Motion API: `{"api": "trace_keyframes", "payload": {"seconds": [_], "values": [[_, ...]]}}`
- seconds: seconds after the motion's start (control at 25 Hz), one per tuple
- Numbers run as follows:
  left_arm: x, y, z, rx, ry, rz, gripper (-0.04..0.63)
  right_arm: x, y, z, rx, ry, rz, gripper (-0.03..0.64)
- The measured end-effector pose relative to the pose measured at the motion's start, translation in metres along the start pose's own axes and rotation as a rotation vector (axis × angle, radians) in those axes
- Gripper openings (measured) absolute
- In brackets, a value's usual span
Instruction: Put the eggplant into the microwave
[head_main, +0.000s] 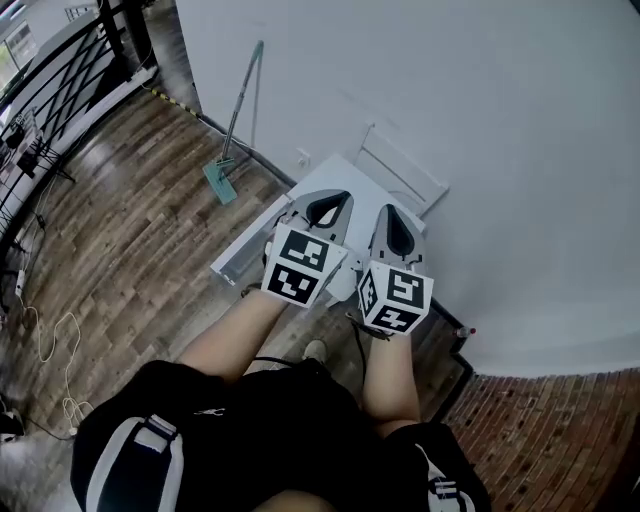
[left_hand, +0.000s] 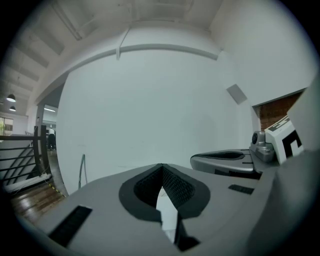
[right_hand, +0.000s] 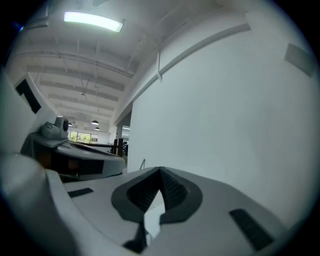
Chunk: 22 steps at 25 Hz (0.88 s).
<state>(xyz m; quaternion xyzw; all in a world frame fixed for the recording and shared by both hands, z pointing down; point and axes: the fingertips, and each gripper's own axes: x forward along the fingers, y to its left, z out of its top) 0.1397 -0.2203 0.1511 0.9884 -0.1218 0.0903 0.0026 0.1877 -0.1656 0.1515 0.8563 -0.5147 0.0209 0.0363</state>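
Observation:
Neither an eggplant nor a microwave shows in any view. In the head view my left gripper (head_main: 338, 194) and right gripper (head_main: 391, 208) are held side by side in front of the person, both pointing at a plain white wall (head_main: 480, 120). The left gripper view shows its jaws (left_hand: 161, 166) closed tip to tip with nothing between them, and the right gripper (left_hand: 220, 159) beside it. In the right gripper view the jaws (right_hand: 160, 170) also meet at the tips and hold nothing. Only the wall lies ahead of both.
Below the grippers a white table (head_main: 322, 172) stands against the wall, with a white frame (head_main: 402, 168) beside it. A mop (head_main: 235, 125) leans on the wall at the left. A dark railing (head_main: 60, 60) and floor cables (head_main: 50, 340) are farther left.

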Motion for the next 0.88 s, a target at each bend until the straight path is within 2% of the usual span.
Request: {"api": "trace_keyframes", "payload": {"seconds": [0.36, 0.88], "values": [[0.001, -0.007, 0.024, 0.016, -0.050, 0.016, 0.000, -0.008, -0.004, 0.023, 0.019, -0.064, 0.028, 0.005], [0.015, -0.007, 0.023, 0.002, -0.038, 0.036, 0.000, 0.004, -0.021, 0.024, 0.035, -0.063, 0.038, 0.005]]}}
